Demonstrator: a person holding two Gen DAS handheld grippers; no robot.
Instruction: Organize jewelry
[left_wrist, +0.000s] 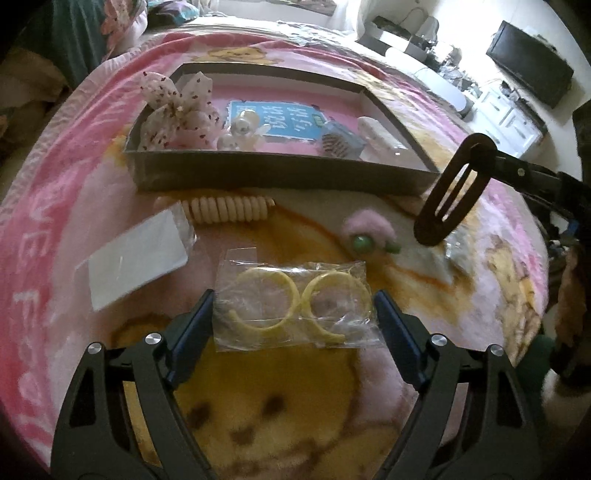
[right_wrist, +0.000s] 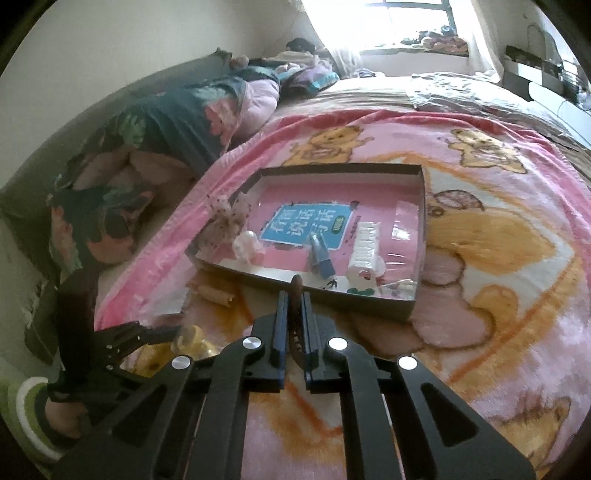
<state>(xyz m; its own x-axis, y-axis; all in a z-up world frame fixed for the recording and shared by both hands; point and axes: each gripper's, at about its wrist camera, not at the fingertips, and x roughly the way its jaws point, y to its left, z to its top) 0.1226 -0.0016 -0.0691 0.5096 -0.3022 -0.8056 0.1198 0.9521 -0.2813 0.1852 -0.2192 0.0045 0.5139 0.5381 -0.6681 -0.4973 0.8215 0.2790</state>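
The right gripper (right_wrist: 294, 295) is closed on a dark brown oval snap hair clip (left_wrist: 452, 192) above the pink bear-print blanket (left_wrist: 55, 206), near the shallow grey cardboard box (left_wrist: 280, 173). The left gripper (left_wrist: 294, 308) stands open around a clear plastic bag with 2 yellow hoops (left_wrist: 295, 302), pads apart from it.

Blue label (right_wrist: 306, 228) in box (right_wrist: 422, 206), perhaps "看图说话写话", pink blanket (left_wrist: 44, 229) lettering partly legible

Both wrist views look steeply down, seemingly close, sharing the tray (left_wrist: 280, 173).
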